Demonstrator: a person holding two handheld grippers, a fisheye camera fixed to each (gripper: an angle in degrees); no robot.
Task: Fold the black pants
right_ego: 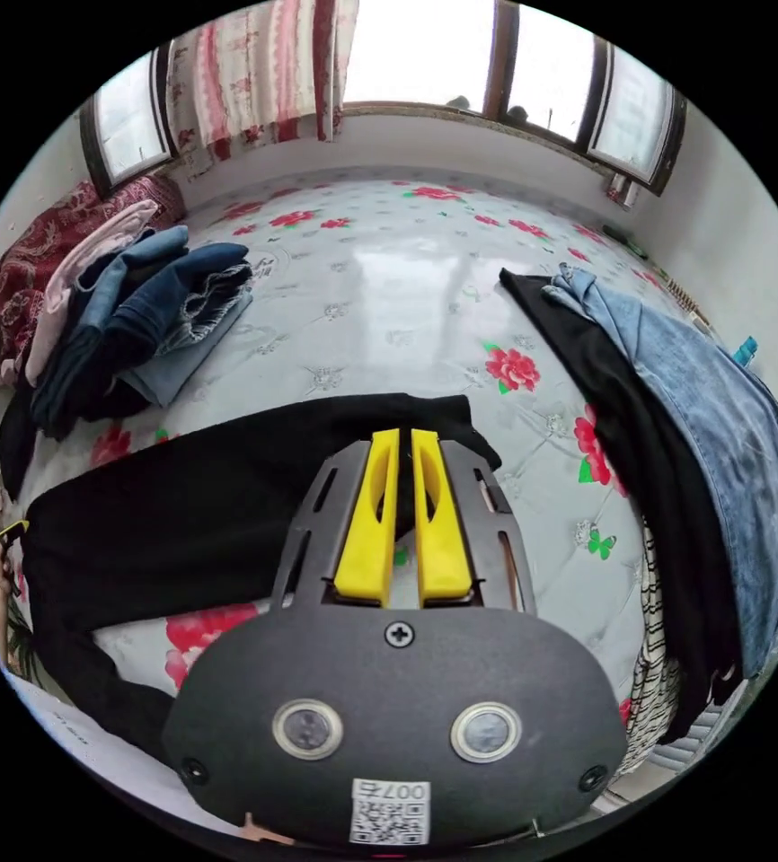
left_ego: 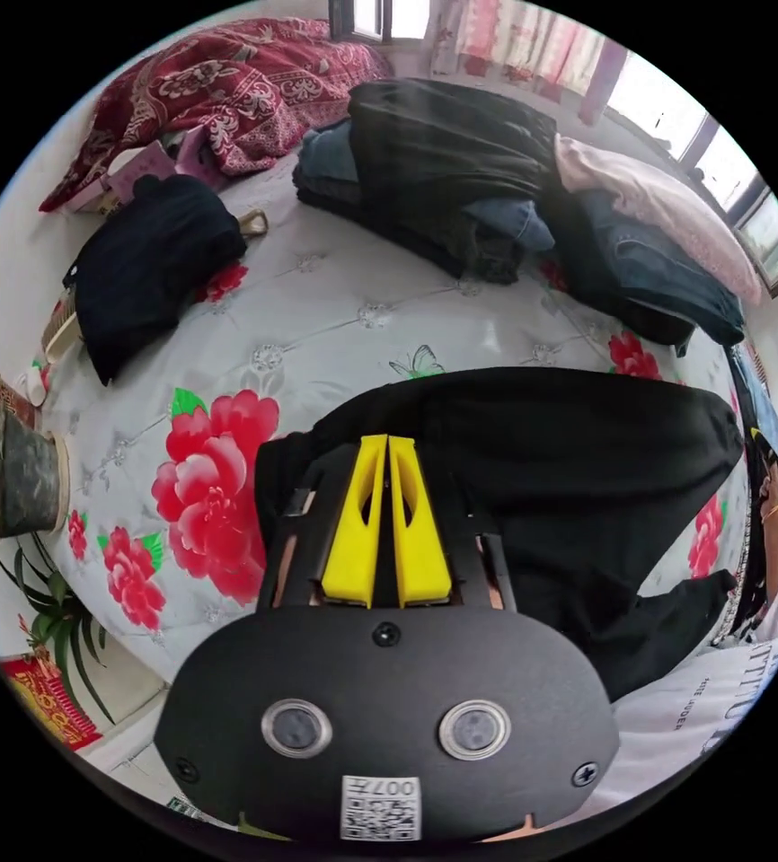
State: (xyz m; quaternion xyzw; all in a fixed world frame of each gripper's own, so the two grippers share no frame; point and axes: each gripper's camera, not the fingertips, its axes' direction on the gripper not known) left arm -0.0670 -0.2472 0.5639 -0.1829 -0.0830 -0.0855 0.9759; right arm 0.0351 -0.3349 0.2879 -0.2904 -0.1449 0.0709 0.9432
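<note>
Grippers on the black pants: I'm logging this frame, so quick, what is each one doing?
Left gripper: jaws together, pinching the edge of the black pants.
Right gripper: jaws nearly together over the pants' far end; whether they grip cloth cannot be told.

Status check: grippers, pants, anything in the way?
Left gripper shut on black pants at one end. Right gripper shut on the other end. Pants stretched flat across the bed. Clothes piles lie apart, nothing blocking.
</note>
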